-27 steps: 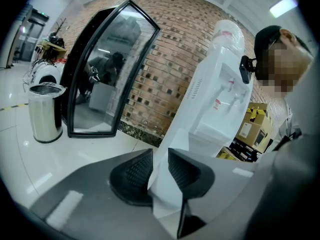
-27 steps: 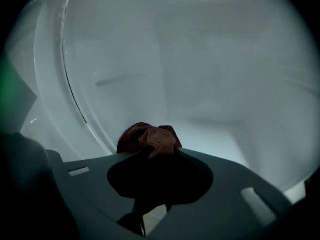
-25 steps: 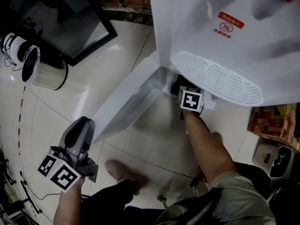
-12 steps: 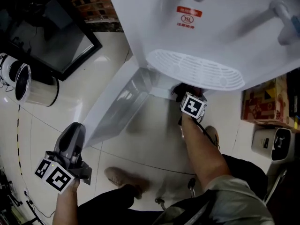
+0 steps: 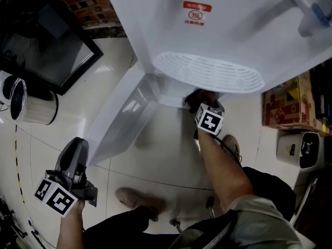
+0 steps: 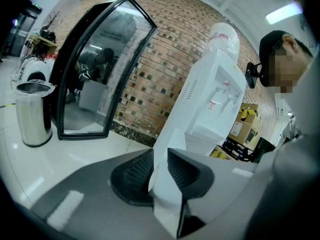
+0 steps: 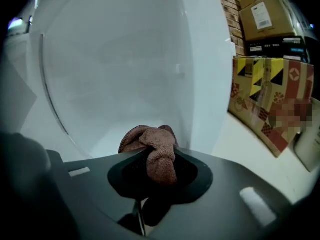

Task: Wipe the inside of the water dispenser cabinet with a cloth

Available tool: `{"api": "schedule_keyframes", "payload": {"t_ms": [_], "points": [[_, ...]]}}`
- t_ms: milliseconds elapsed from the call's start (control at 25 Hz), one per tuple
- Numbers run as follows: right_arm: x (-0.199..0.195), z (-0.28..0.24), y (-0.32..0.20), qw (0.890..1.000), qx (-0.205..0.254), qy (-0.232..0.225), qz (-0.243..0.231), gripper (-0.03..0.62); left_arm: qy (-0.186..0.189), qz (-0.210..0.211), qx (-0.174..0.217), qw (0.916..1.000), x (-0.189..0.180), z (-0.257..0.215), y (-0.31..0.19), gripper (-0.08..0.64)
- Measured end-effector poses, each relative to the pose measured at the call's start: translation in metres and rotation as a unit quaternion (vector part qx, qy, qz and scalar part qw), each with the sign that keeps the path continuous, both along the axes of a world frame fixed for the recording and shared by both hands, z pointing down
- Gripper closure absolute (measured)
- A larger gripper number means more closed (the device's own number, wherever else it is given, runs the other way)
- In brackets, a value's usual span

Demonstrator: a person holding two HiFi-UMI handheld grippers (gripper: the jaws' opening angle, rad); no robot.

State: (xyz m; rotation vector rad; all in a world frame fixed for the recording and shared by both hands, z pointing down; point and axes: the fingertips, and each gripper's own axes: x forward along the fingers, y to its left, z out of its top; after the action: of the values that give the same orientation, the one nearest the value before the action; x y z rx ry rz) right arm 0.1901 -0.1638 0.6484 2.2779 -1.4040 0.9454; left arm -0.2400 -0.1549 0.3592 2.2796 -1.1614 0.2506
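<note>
Glossy pale tile floor (image 5: 171, 154), dim room, brick wall (image 5: 83, 1) at the far side.

Nearest, low left: left gripper (image 6: 160, 171), jaws clamped on the free edge of the white cabinet door (image 5: 124, 118). The door stands swung out to the left; the grip looks meant to hold it wide so the opening stays clear.

Further in, right of centre: right gripper (image 7: 152, 171), jaws closed on a bunched brown cloth (image 7: 152, 146), a wad sticking out past the tips as the wiping face. It sits at the mouth of the cabinet (image 7: 115, 74), just under the drip tray (image 5: 210, 71). The cloth is close to the pale inner wall; contact unclear.

Beyond: water dispenser (image 5: 218, 19) body. Steel bin (image 5: 26, 105) far left, cardboard box (image 5: 282, 102) right.

Judgement: wiping under way or about to start.
</note>
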Motion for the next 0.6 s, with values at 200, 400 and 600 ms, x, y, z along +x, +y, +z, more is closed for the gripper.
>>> {"api": "schedule_keyframes", "payload": {"t_ms": [200, 400, 600], "points": [[-0.083, -0.037, -0.036, 0.986, 0.083, 0.006, -0.142, 0.489, 0.001, 0.004, -0.002, 1.0000, 0.001, 0.000, 0.001, 0.477], [-0.171, -0.039, -0.052, 0.954, 0.084, 0.013, -0.286, 0.490, 0.005, 0.003, -0.004, 1.0000, 0.003, 0.000, 0.006, 0.480], [-0.196, 0.009, -0.052, 0.941, 0.010, -0.002, -0.338, 0.489, 0.011, 0.003, -0.012, 0.9999, 0.009, 0.001, 0.010, 0.483]]}}
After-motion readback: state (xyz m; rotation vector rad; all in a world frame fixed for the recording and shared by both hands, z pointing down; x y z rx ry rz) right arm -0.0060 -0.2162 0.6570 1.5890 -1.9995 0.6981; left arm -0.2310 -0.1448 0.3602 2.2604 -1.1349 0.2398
